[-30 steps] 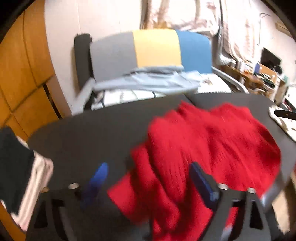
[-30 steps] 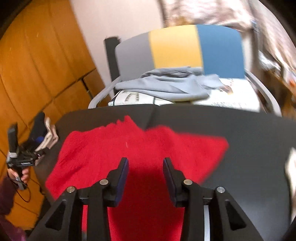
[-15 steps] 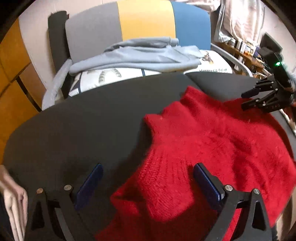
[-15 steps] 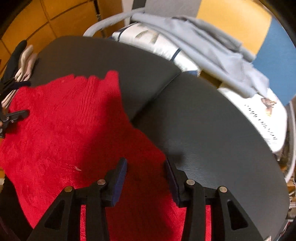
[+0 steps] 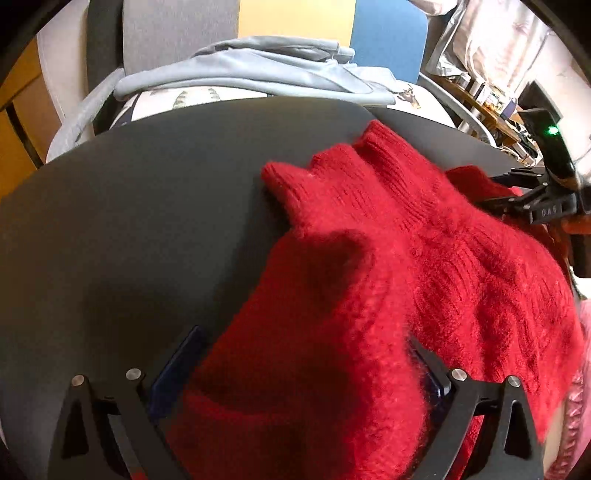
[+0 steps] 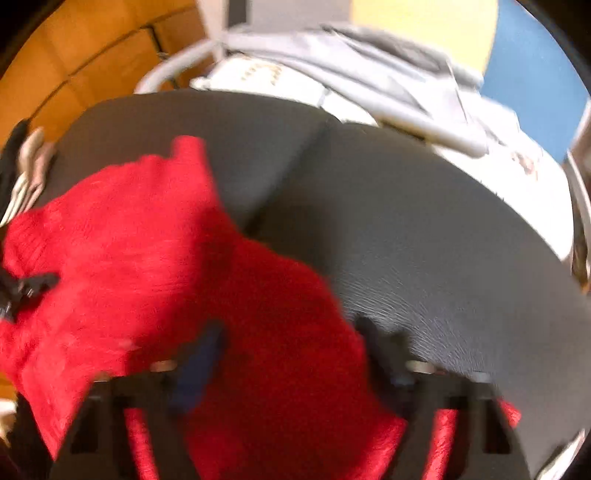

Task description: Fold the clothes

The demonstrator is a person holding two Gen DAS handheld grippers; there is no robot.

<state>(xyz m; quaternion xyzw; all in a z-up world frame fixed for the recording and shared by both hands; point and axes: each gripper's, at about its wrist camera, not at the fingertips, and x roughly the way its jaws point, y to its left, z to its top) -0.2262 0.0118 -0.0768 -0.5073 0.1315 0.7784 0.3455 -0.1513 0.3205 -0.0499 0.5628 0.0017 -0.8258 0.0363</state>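
A fuzzy red knit sweater [image 5: 388, 295] lies crumpled on the black round table [image 5: 129, 221]; it also shows in the right wrist view [image 6: 147, 258]. My left gripper [image 5: 303, 365] is open wide, its fingers straddling a fold of the sweater at its near left edge. My right gripper [image 6: 291, 347] is open over the sweater's right part; that view is blurred. The right gripper also shows in the left wrist view [image 5: 517, 192] at the sweater's far right edge.
A chair with grey, yellow and blue back panels [image 5: 295, 18] stands behind the table, with a light blue garment [image 5: 258, 70] piled on a white one. Folded clothes [image 6: 26, 173] sit at the table's left edge. Orange wooden panels [image 6: 74, 55] are on the left.
Both grippers have moved lower and closer to the sweater. The left fingers now straddle its near fold. The right gripper has opened wider and is moving, blurring its view.
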